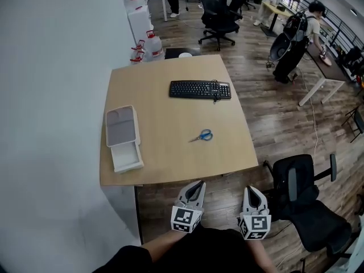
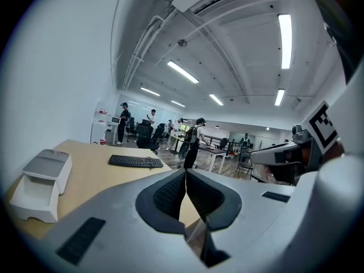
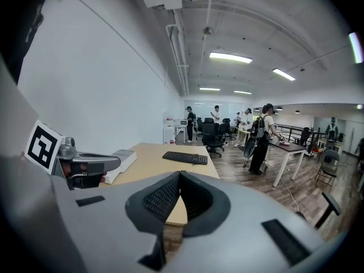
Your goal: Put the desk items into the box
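Closed and empty, the left gripper (image 1: pixel 196 184) and right gripper (image 1: pixel 253 190) hang before the surface (image 1: pixel 159 112), where light, stiff scissors (image 1: pixel 202 136) lie right of the open box (image 1: pixel 122 138), likely best pinched at the pivot.

An open-plan office: desks (image 1: pixel 165 118), black swivel chairs (image 1: pixel 219 16), a keyboard (image 1: pixel 199 89), ceiling strip lights (image 2: pixel 182 71).

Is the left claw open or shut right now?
Shut: the left claw has its jaws meeting along one line, with nothing between them.
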Motion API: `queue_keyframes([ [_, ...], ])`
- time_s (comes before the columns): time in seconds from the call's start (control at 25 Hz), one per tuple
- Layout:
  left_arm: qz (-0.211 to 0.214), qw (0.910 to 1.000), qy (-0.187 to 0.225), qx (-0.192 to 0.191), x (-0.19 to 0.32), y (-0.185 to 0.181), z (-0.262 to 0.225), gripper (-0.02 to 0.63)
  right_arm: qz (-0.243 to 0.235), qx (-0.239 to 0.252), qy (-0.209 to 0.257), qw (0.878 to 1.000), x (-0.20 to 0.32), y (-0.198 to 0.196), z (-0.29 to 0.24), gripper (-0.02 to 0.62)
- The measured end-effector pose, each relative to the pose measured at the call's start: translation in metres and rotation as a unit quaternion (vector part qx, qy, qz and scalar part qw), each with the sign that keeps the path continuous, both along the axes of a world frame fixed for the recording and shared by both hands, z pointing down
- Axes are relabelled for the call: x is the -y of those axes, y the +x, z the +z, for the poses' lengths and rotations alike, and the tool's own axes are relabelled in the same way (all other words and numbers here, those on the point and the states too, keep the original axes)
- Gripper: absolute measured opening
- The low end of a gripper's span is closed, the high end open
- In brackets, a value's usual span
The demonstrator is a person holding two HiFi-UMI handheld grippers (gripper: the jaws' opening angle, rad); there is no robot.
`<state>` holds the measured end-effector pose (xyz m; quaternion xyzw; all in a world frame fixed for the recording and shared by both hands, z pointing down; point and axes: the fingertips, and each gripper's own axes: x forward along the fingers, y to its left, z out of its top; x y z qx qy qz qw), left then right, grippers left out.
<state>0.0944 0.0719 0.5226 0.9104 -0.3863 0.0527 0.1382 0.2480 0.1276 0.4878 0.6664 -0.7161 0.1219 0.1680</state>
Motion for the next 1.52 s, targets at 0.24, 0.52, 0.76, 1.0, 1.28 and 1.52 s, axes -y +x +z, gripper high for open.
queue_keyframes([
  [0.24, -0.006, 1.0, -0.004, 0.004, 0.027, -0.015, 0.006, 0.017, 0.003, -0.006, -0.009, 1.0, 0.018, -0.004, 0.005, 0.06],
  [0.52, -0.02, 0.9997, -0.013, 0.011, 0.051, -0.021, 0.017, 0.017, -0.001, 0.009, -0.007, 1.0, 0.053, -0.004, 0.016, 0.06],
  [0.76, -0.016, 0.9993, -0.03, 0.014, 0.087, -0.019, 0.027, 0.017, -0.03, 0.025, 0.001, 0.999, 0.105, -0.002, 0.022, 0.06],
  [1.0, -0.033, 0.998, -0.033, 0.043, 0.143, -0.014, 0.033, 0.017, -0.055, 0.043, 0.001, 0.998, 0.168, 0.008, 0.028, 0.06],
  [1.28, -0.006, 0.9933, -0.057, 0.1, 0.187, 0.022, 0.071, 0.017, -0.079, 0.067, -0.009, 0.995, 0.225, 0.027, 0.038, 0.06],
  [1.52, 0.01, 0.9863, -0.088, 0.139, 0.225, 0.047, 0.105, 0.018, -0.094, 0.074, -0.028, 0.992, 0.27, 0.048, 0.058, 0.06],
])
